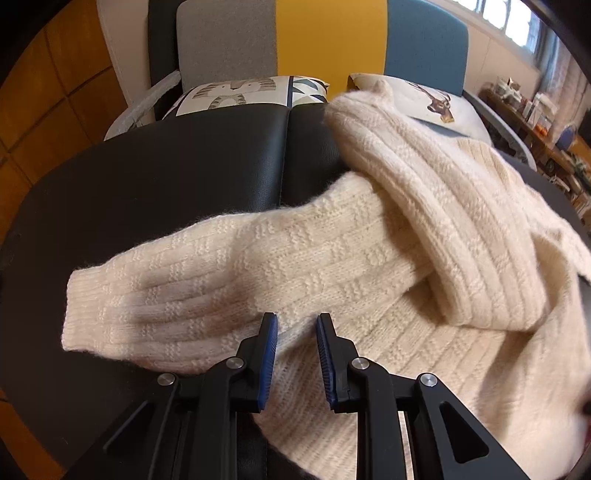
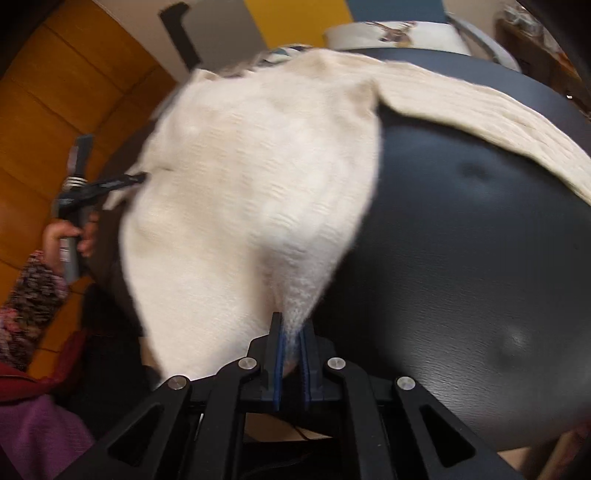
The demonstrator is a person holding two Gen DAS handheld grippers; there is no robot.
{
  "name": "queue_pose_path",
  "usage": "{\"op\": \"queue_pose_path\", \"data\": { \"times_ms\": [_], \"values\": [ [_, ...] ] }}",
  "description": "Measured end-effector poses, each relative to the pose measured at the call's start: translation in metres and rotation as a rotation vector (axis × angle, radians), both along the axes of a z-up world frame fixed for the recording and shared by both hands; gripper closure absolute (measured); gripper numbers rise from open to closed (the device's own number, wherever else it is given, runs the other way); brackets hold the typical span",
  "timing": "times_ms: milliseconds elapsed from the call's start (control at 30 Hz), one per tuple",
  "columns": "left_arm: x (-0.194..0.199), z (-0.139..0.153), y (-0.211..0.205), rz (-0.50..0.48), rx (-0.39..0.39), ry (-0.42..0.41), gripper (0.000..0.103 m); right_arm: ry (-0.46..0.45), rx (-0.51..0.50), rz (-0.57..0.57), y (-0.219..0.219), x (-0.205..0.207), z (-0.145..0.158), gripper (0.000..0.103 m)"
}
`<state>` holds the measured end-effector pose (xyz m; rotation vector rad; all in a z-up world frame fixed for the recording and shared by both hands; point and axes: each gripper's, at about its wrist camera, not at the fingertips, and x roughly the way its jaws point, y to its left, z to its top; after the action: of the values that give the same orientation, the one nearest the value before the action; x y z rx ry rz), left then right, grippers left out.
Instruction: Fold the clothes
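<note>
R claw [image 2: 291,334]: pinched shut on cream sweater [image 2: 251,192] hem, near seat edge.
L claw [image 1: 296,332]: narrow gap, nothing gripped, over sleeve [image 1: 207,284].

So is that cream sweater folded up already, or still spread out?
Partly folded, not finished. One sleeve lies across the cream sweater while the other trails over the black surface. The right gripper pinches a bunched edge.

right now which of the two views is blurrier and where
Right wrist view: the cream sweater is smeared with motion blur, its knit almost lost near the fingers. Left wrist view: sharp, ribbing crisp on the sleeve; window blown out; fisheye bends both.
</note>
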<state>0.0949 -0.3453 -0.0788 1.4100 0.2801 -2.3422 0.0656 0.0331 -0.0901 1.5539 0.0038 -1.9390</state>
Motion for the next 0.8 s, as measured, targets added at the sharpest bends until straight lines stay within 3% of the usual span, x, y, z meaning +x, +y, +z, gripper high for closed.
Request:
{"op": "queue_pose_path", "data": {
  "times_ms": [133, 333, 533, 667, 800],
  "values": [
    [0.003, 0.003, 0.015, -0.031, -0.047, -0.002, 0.08, 0.018, 0.031, -0.023, -0.001, 0.002, -0.011, 0.085],
    [0.007, 0.017, 0.043, -0.127, -0.082, 0.044, 0.08, 0.182, -0.009, -0.106, 0.024, -0.019, 0.034, 0.082],
    [-0.005, -0.005, 0.069, -0.188, -0.128, -0.045, 0.08, 0.339, 0.144, -0.329, 0.049, -0.108, 0.052, 0.081],
    [0.0, -0.006, 0.082, -0.207, -0.182, -0.063, 0.08, 0.355, 0.21, -0.325, 0.03, -0.163, 0.034, 0.081],
    [0.002, -0.004, 0.079, -0.211, -0.162, -0.083, 0.08, 0.349, 0.241, -0.29, -0.004, -0.196, 0.021, 0.081]
  ]
}}
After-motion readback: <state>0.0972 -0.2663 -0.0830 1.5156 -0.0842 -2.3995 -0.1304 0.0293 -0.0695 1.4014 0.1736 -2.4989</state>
